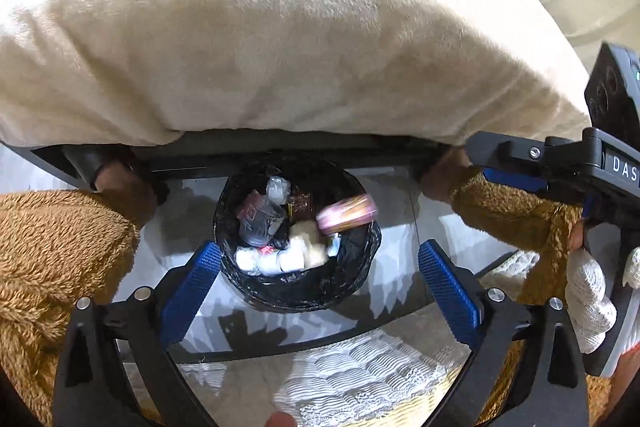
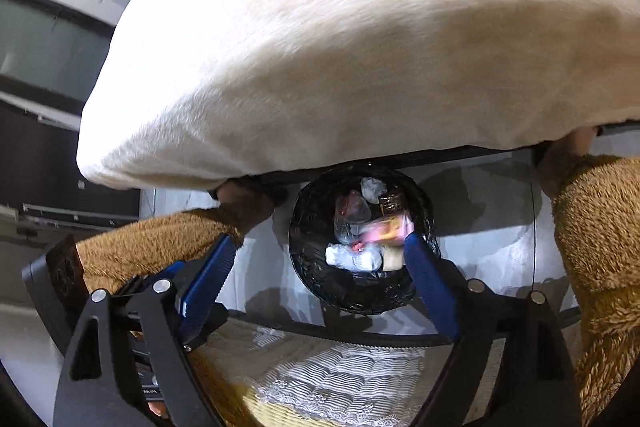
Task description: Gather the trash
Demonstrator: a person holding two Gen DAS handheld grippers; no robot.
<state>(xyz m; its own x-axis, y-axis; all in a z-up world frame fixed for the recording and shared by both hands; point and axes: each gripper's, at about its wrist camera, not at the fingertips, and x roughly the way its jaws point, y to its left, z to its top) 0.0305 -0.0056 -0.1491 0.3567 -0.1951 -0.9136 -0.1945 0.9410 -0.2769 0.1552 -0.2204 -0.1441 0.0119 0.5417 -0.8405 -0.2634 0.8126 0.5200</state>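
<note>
1. 2 claws hang over the bin: the left gripper (image 1: pixel 318 267) is spread wide and holds nothing, and the right gripper (image 2: pixel 316 261) is equally wide and bare.
2. Between their blue tips, a blurred pink wrapper (image 1: pixel 346 213) sits just above the heap, apparently mid-drop.
3. The black-lined trash bin (image 1: pixel 296 293) on the floor is well filled: crumpled white tissues (image 1: pixel 272 261), clear plastic wrap (image 1: pixel 260 219), a brown packet.
4. I judge collection well along; whether more litter waits elsewhere, I cannot tell.
5. Both point steeply downward, side by side, the right one's body (image 1: pixel 560 167) showing in the left wrist view.
6. A cream cushion (image 1: pixel 280 39) looms behind.
</note>
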